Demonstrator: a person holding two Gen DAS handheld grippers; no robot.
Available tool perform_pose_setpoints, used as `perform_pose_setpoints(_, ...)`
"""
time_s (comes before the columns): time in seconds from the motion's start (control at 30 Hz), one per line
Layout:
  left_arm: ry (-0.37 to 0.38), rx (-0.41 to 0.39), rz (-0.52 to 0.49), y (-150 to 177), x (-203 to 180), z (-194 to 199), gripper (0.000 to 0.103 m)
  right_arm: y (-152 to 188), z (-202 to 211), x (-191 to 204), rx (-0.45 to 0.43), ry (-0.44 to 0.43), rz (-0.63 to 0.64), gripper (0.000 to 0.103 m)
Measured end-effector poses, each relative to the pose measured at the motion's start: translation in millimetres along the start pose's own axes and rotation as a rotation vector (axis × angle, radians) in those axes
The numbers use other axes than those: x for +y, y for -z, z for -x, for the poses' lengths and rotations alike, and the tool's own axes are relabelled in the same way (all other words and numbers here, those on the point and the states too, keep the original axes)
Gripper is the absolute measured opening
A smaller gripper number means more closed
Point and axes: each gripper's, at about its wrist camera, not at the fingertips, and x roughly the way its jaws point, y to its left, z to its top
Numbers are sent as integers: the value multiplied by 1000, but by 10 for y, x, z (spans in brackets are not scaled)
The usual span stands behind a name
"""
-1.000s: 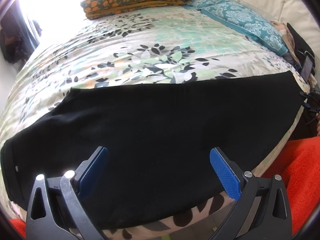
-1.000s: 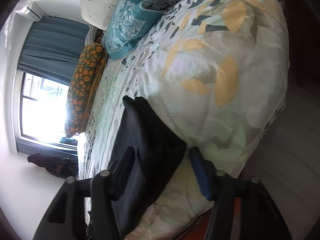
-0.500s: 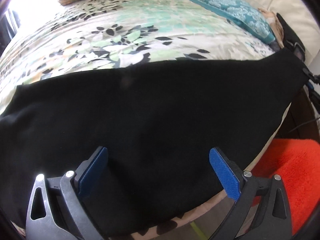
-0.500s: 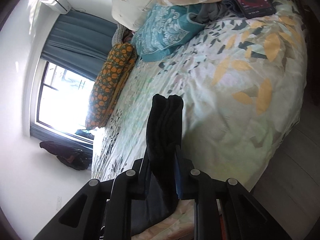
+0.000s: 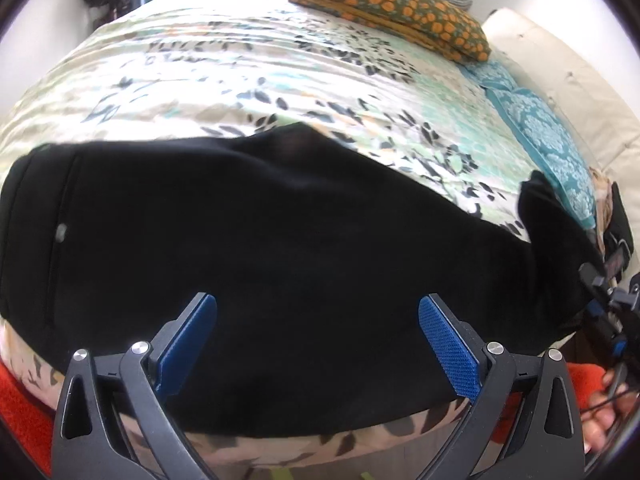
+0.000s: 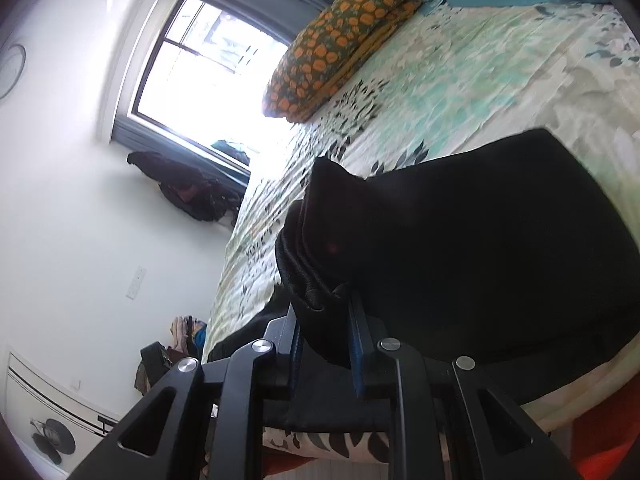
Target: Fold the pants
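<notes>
Black pants [image 5: 260, 248] lie spread along the near edge of the bed, waistband at the left in the left wrist view. My left gripper [image 5: 318, 340] hovers open over their middle, blue pads wide apart, with only the flat cloth below. My right gripper [image 6: 326, 344] is shut on the bunched leg end of the pants [image 6: 316, 240], which it holds lifted and draped back over the rest of the pants [image 6: 500, 240]. In the left wrist view that lifted end [image 5: 544, 204] rises at the right, with the right gripper's black frame [image 5: 608, 312] beside it.
The floral bedspread [image 5: 240, 80] stretches beyond the pants. An orange-patterned pillow [image 5: 388, 4] and a teal pillow [image 5: 548, 136] lie at the far side. A red blanket [image 5: 16, 396] hangs below the bed edge. A window [image 6: 208, 52] and a white wall stand at the left.
My right gripper closed on the leg end, lifted it and carried it across over the pants. My left gripper slid along the pants toward the waistband and rolled, still open.
</notes>
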Motion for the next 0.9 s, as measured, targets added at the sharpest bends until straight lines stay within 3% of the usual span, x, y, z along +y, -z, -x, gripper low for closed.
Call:
perform_pose_setpoints(0.13, -9, -4, 61, 99, 326, 57, 101, 673, -836, 448, 135, 41, 122, 20)
perform_pose_setpoints(0.27, -16, -40, 70, 68, 436, 144, 101, 1158, -1299, 769, 240, 103, 314, 26)
perform_pose_setpoints(0.3, -9, -48, 79, 47, 458, 164, 101, 1241, -1340, 842, 246, 154, 383, 33)
perform_pose_setpoints(0.33, 3, -56, 89, 35, 480, 195, 101, 1297, -1356, 897, 259, 186, 440, 51)
perform_pose_setpoints(0.4, 35, -78, 88, 12, 460, 273, 101, 1340, -1262, 989, 290, 187, 504, 75)
perform_pose_setpoints(0.43, 54, -91, 70, 7, 401, 316, 101, 1313, -1141, 1008, 287, 196, 528, 79)
perform_pose_setpoints(0.53, 120, -114, -50, 31, 32, 414, 101, 1285, -613, 1023, 229, 213, 603, 79)
perform_pose_setpoints(0.63, 165, -87, -189, 75, -427, 350, 101, 1270, -95, 926, 113, 249, 606, 86)
perform_pose_setpoints(0.67, 159, -70, -221, 91, -565, 282, 99, 1247, 24, 890, 78, 260, 582, 86)
perform_pose_setpoints(0.77, 132, 1, -257, 140, -829, 32, 79, 1097, 212, 694, 7, 276, 478, 86)
perform_pose_setpoints(0.9, 106, 54, -284, 249, -1017, -128, 77, 927, 277, 592, -39, 293, 416, 86)
